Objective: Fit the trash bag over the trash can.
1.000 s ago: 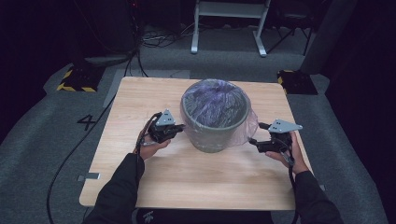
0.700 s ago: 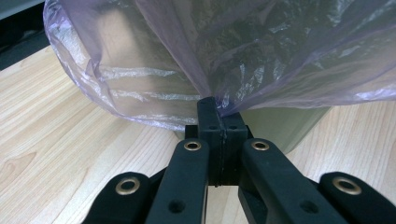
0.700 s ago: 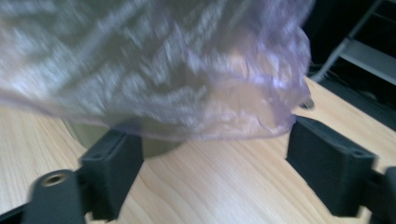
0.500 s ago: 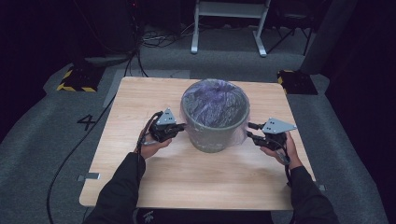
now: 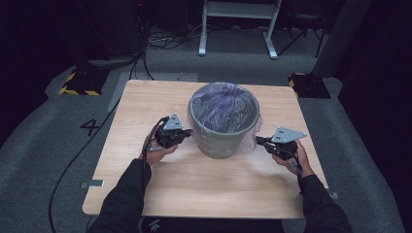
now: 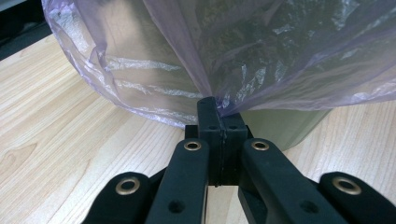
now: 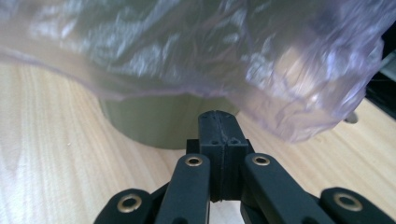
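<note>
The bin (image 5: 223, 124) stands upright near the middle of the tabletop (image 5: 145, 102), its purple liner bag (image 5: 221, 104) folded down over the rim. The left gripper (image 5: 183, 134) is clamped on the bag's overhang at the bin's left side. The right gripper (image 5: 258, 141), level with it on the opposite side, has just been closing; its jaws meet at the hanging film, but whether they caught it I cannot tell.

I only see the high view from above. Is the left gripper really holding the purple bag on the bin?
Observer: Yes. In the left gripper view the left gripper is shut on a fold of the purple bag, which is pulled to a point at its tip.
Operator: And the other one?
Observer: The right gripper has just been closing and is now shut. The bag's loose edge hangs just above its tip, and I cannot tell whether any is caught.
</note>
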Demonstrator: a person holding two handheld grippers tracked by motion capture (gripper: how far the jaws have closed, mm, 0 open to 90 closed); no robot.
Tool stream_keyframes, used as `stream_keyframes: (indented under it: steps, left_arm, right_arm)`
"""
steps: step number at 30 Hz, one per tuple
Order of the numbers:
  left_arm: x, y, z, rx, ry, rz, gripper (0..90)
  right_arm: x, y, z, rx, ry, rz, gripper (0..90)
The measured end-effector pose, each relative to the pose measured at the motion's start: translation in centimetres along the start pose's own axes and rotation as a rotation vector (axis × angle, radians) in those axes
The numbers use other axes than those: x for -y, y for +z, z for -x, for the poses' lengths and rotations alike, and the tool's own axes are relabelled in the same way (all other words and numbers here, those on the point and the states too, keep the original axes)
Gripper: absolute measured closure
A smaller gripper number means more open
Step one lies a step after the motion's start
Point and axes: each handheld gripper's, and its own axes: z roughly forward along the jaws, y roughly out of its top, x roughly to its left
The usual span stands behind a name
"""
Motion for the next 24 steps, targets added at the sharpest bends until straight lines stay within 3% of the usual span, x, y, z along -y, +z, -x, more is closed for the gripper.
stream_keyframes:
  steps: [2,3,5,10,13,20,23,24]
  left_arm:
    - [0.0,-0.2,0.0,-0.001,-0.001,0.009,89.9]
    - [0.0,-0.2,0.0,0.0,-0.003,0.012,89.9]
    - [-0.1,-0.3,0.0,0.002,-0.001,0.011,89.9]
    - [-0.1,-0.3,0.1,0.005,0.003,0.009,89.9]
    - [-0.2,-0.2,0.2,0.012,0.002,0.013,89.9]
    - [-0.2,-0.1,0.4,0.022,0.007,0.016,89.9]
    - [-0.2,-0.1,0.4,0.024,0.007,0.016,89.9]
    - [-0.2,-0.2,0.5,0.024,0.006,0.016,89.9]
  right_arm:
    - [0.1,-0.2,-0.1,0.014,0.024,0.007,51.7]
    - [0.2,-0.4,-0.3,0.037,0.026,-0.001,41.2]
    - [0.2,-0.8,-1.0,0.082,-0.003,0.014,31.0]
    - [-0.4,-1.3,-2.9,0.14,-0.073,0.062,23.7]
    - [-0.7,-0.9,-3.3,0.168,-0.105,0.058,27.7]
    - [-1.3,-0.6,-3.5,0.215,-0.162,0.069,73.7]
    - [-1.4,-0.6,-3.7,0.206,-0.183,0.077,89.0]
    - [-1.4,-0.6,-3.8,0.204,-0.19,0.075,90.0]
